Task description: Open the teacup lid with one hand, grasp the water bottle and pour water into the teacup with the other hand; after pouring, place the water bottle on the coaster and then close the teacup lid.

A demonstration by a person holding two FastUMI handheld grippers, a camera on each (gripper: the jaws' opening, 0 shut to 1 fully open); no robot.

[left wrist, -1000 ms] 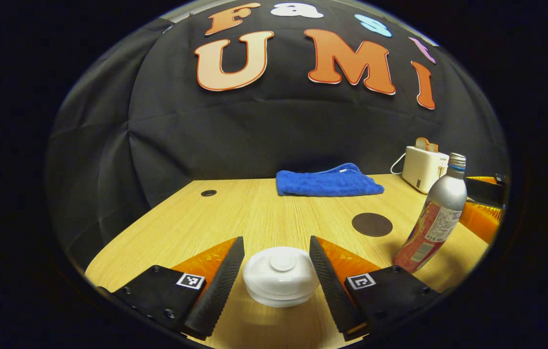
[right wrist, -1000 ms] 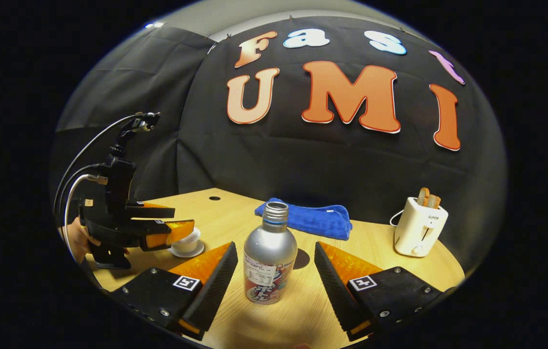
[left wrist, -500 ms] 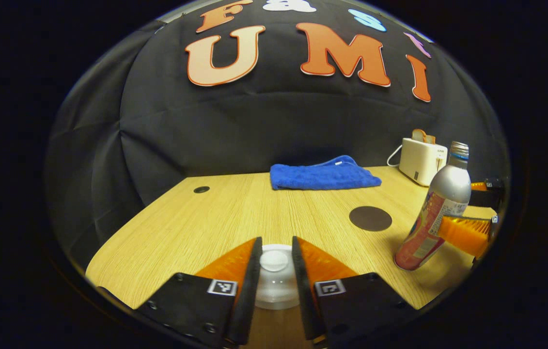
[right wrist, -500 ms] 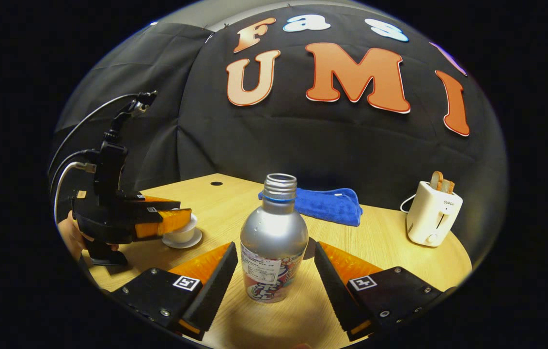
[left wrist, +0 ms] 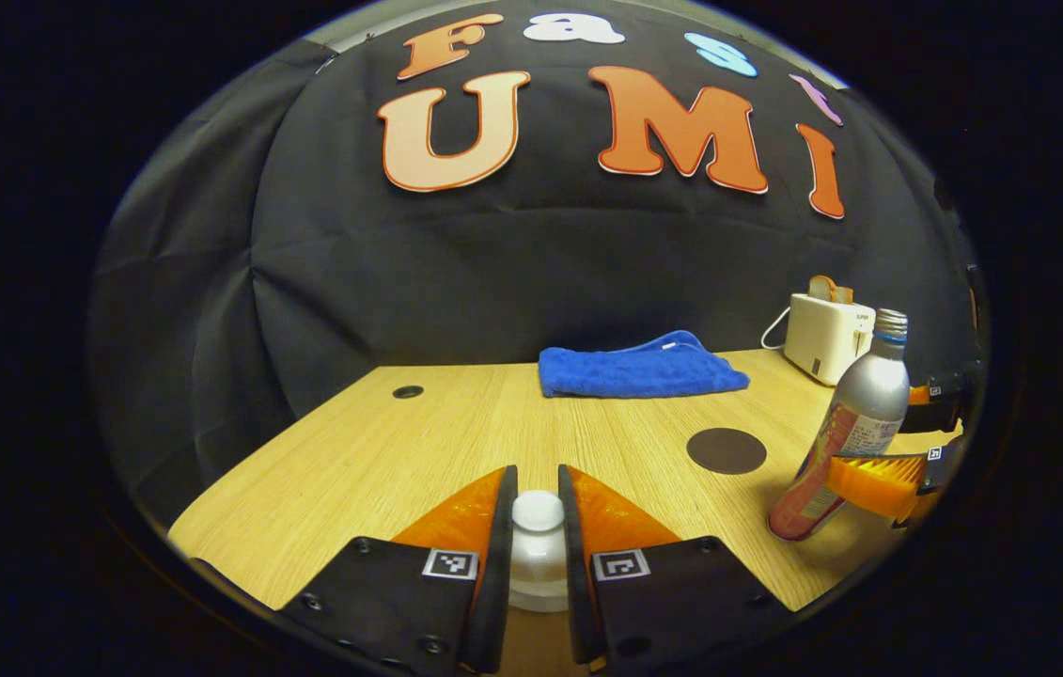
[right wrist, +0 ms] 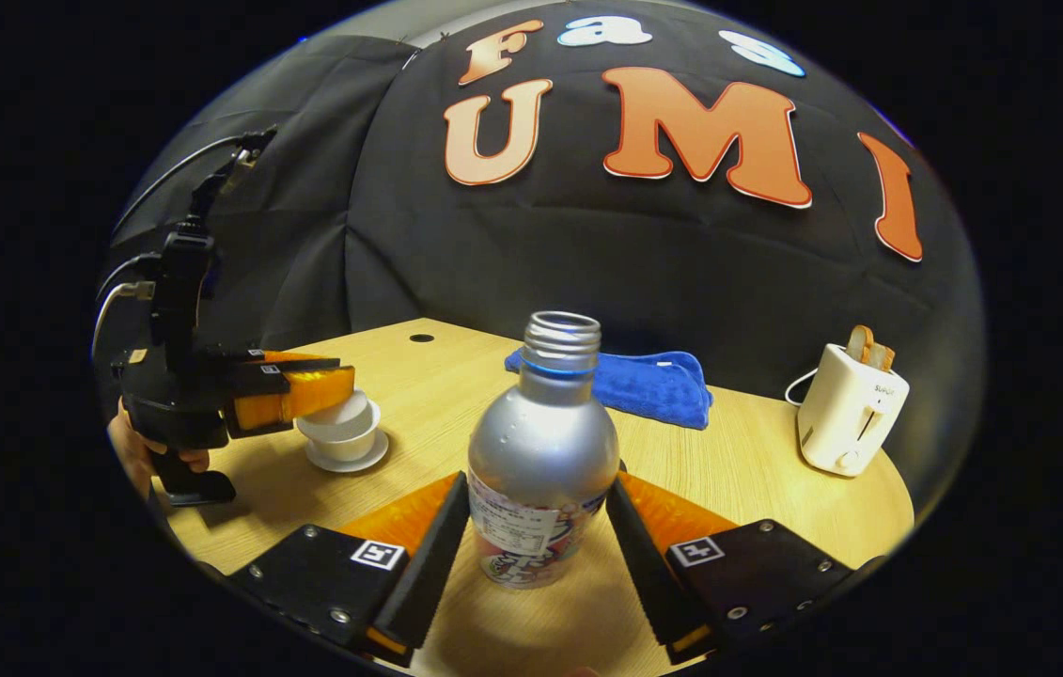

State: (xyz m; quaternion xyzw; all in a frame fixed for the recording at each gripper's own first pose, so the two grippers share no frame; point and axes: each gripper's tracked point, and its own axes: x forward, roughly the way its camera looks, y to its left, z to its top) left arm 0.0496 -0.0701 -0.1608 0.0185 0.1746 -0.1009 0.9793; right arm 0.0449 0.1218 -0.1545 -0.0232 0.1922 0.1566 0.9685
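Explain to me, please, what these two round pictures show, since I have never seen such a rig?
A person holds a two-fingered claw in each hand. A camera rides on each claw and looks out along its fingers. The left gripper view comes from the left claw, which is shut on the white teacup lid. The right gripper view comes from the right claw, whose fingers press both sides of the upright, uncapped water bottle. Farther left, it shows the left claw at the teacup on its saucer. On the wooden table also lie a dark round coaster, a folded blue towel and a white toaster with bread.
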